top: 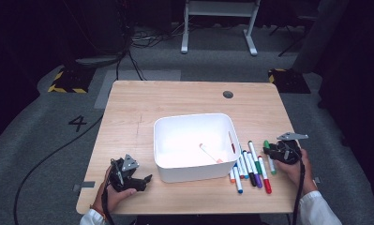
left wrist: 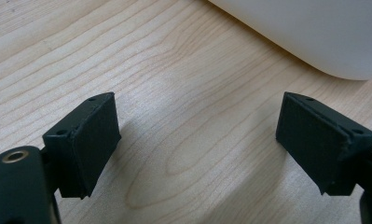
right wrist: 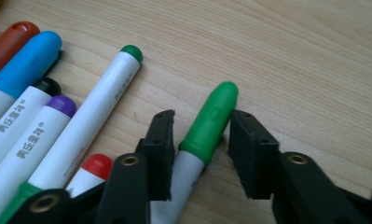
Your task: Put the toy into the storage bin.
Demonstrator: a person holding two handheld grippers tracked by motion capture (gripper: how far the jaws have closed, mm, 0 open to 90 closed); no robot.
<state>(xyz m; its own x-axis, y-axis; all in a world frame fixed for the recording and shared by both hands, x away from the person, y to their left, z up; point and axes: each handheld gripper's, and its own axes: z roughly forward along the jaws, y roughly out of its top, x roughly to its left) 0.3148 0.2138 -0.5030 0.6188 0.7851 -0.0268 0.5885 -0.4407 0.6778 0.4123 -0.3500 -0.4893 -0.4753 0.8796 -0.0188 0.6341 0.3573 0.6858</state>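
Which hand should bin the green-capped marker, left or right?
Right. The right gripper already straddles the green-capped marker, jaws closed around it. The left gripper sits open over bare table on the bin's far side.

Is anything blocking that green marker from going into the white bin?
Only the row of markers lies between the green marker, flanked by the right gripper, and the bin. Lifting it over them and the wall should work.

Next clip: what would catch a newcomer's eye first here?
The white bin at the table's middle, with a row of coloured markers along its right side. At the row's far right, the right gripper straddles a green-capped marker, while the left gripper rests open on bare wood left of the bin.
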